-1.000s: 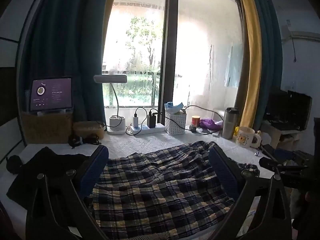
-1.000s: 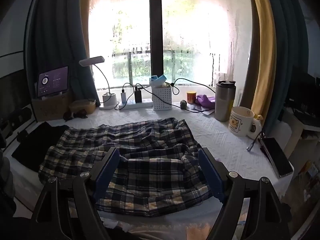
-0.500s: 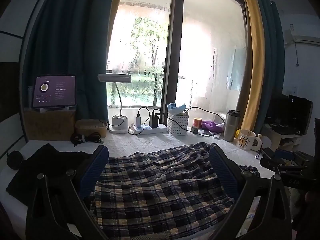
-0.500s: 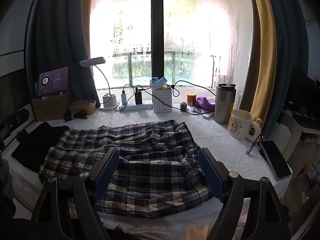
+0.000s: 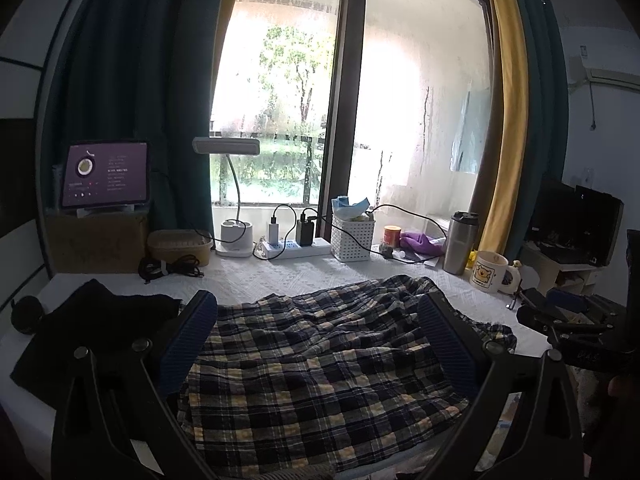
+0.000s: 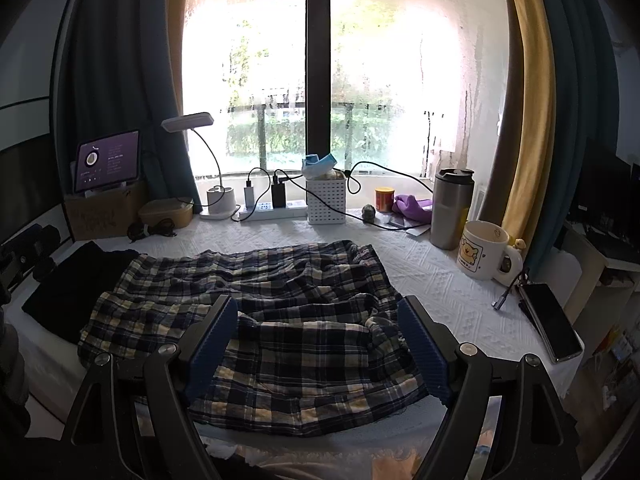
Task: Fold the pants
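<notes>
Lifted a touch since a second ago; both grippers, left [image 5: 316, 336] and right [image 6: 318, 340], hover with jaws apart, empty. Pants [image 6: 256, 312] crumpled just below and ahead: soft, light, limp. Best pinched at near hem corners.

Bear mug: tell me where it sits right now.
In the right wrist view the bear mug stands far right on the white tablecloth, beside the steel tumbler, behind the phone.
</notes>
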